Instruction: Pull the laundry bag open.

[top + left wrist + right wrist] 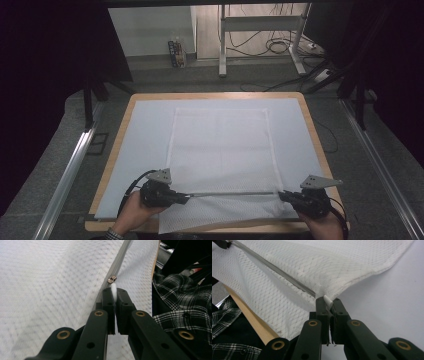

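Note:
A white mesh bag [220,145] lies flat on the table, its near edge hanging over the front. A grey zipper [232,193] runs across it close to that edge. My left gripper [186,197] is at the zipper's left end, shut on the white pull tab [114,290] just below the metal slider [111,279]. At the zipper's right end my right gripper [281,196] is shut on a small white tab [328,300] at the bag's corner, where the zipper [274,270] ends. The zipper is stretched straight between the two grippers.
The bag rests on a pale sheet [145,130] covering a wooden table [116,145]. The table's front edge [254,322] is close under both grippers. A plaid shirt [180,300] is right behind them. Frames and cables stand on the floor beyond the table.

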Tool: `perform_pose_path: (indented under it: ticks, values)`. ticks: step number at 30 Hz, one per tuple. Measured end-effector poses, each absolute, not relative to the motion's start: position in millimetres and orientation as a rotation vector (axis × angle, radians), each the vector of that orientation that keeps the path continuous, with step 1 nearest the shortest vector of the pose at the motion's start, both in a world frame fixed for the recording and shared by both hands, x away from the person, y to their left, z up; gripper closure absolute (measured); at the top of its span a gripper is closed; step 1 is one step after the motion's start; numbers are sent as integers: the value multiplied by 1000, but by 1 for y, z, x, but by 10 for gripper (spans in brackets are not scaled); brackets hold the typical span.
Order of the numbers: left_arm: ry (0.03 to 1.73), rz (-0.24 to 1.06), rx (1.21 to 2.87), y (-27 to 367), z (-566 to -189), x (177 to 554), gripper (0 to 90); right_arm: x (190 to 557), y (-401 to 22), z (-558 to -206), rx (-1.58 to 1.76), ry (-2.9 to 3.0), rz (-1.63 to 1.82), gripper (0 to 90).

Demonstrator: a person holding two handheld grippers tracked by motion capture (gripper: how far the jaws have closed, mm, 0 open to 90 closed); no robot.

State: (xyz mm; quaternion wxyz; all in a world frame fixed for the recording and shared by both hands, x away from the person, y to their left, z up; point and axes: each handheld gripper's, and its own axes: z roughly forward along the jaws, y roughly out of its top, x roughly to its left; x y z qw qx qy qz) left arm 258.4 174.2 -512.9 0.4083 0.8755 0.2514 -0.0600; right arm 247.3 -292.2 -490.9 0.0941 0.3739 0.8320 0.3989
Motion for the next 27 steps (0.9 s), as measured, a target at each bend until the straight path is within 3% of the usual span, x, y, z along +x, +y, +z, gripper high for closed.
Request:
perform_pose_path:
  ticks: [27]
  values:
    - [716, -104, 2199, 212, -516, 239, 874, 247, -292, -491, 1105, 2464, 1148, 857]
